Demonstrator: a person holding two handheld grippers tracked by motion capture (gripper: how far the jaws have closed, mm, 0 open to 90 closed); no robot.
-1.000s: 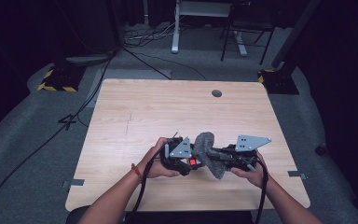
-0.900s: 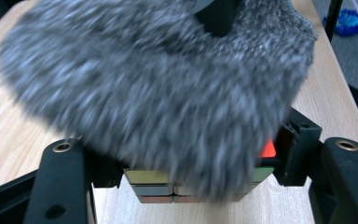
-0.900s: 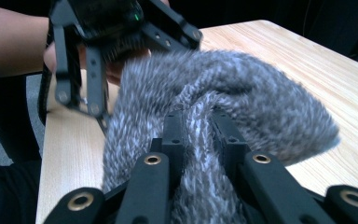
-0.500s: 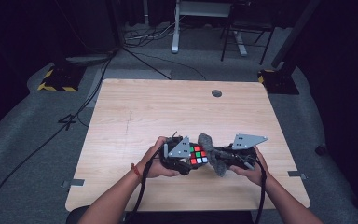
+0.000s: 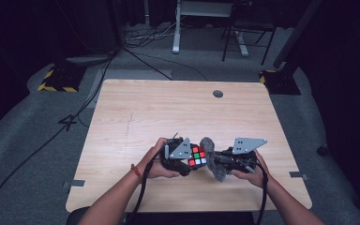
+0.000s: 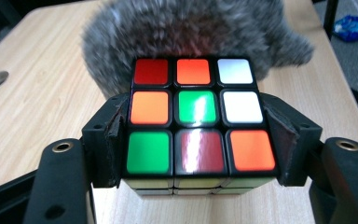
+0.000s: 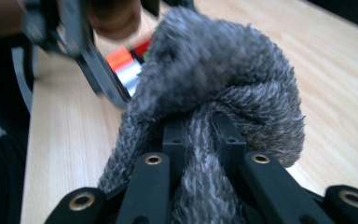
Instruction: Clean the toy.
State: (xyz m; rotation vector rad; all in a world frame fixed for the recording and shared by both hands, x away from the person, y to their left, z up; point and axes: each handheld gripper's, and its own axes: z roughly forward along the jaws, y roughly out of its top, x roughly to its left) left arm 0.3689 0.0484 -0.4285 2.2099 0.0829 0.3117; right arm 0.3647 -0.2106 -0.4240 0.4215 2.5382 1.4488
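**Two grippers holding a puzzle cube and a grey knitted cloth over a wooden counter**

The left gripper (image 5: pixel 193 159) is clamping a puzzle cube (image 5: pixel 197 156) between its fingers (image 6: pixel 113 140), whose pads are pressing against two opposite sides of the cube; in the left gripper view the cube's upper face is showing red, orange, white and green stickers. The right gripper (image 5: pixel 215 161) is gripping a grey knitted cloth (image 5: pixel 212 158), with its fingers (image 7: pixel 173 135) drawn nearly together on a bunched fold, as the right gripper view is showing. The cloth is sitting just beside the cube, on its right in the high view, and appears to be touching it. Both things are lying near the front edge of the counter (image 5: pixel 159 108), towards the person's side. A round hole (image 5: pixel 218 93) is marking the counter's far edge, and cables (image 5: pixel 145 42) are trailing on the floor beyond.
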